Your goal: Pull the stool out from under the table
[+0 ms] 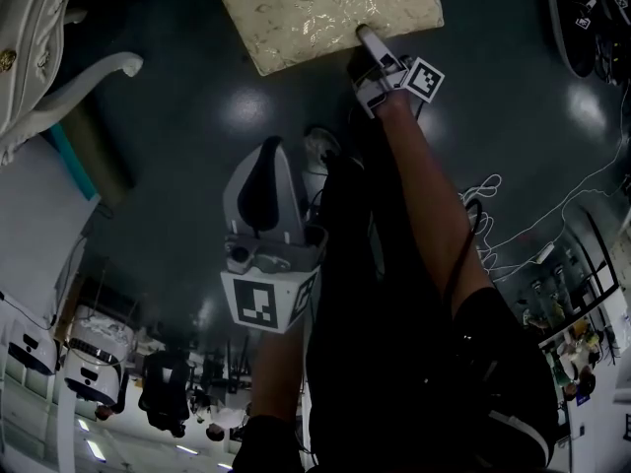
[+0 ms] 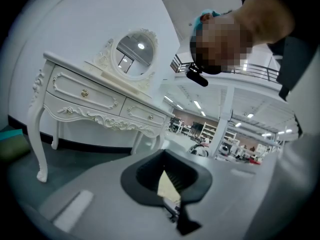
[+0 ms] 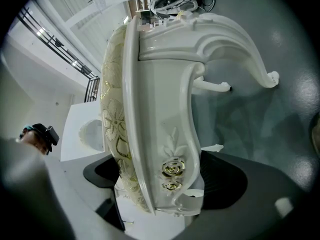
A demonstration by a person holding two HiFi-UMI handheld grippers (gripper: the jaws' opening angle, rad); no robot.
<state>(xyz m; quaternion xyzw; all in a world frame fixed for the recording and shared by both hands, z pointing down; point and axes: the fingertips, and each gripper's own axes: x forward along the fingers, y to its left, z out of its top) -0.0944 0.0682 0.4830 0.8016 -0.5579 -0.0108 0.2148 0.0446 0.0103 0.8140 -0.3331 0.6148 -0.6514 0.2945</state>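
The stool has a cream cushion with a gold pattern and stands on the dark floor at the top of the head view. My right gripper reaches to its near right corner. In the right gripper view the cushion edge and the white carved frame with a gold rose sit between the two pads of that gripper, which is shut on them. The white dressing table with its oval mirror fills the left gripper view, and its curved leg shows at the head view's left. My left gripper hangs by my body with its jaws together, holding nothing.
White cables trail over the floor at the right. A teal object lies by the table leg at the left. My own legs in dark trousers stand just behind the stool. Dark equipment lies at the top right.
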